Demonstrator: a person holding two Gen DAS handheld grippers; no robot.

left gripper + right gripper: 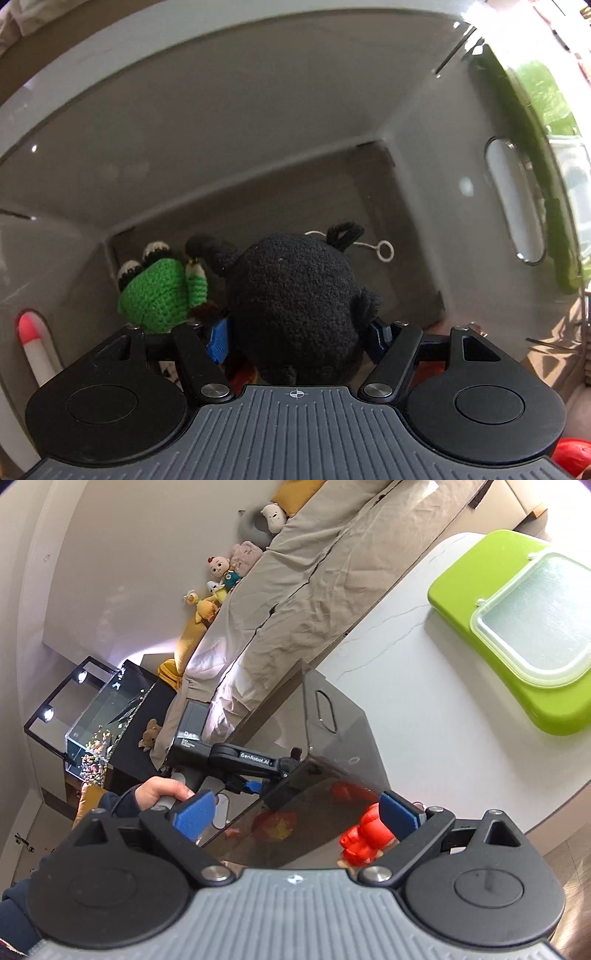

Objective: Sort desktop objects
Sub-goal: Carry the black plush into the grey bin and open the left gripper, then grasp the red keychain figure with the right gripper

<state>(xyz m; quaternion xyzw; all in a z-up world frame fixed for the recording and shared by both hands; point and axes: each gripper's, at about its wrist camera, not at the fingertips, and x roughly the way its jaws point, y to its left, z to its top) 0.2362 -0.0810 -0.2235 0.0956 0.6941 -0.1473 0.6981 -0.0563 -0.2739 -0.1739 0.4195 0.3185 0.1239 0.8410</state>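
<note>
My left hand-held gripper [295, 341] pinches the black plush toy [295, 306] inside the grey bin [258, 122], low over its floor so the toy drops beside the green knitted frog [155, 295] ahead-left. My right hand-held gripper [295, 814] hangs spread and empty above the bin's near wall, with a red toy [364, 838] just beside its right finger.

sofa [314, 576], fish tank [107, 716], plush toys [218, 579]

Frog toy [155, 291] in bin [258, 122], left of plush [295, 295], ring [385, 251] behind
</note>
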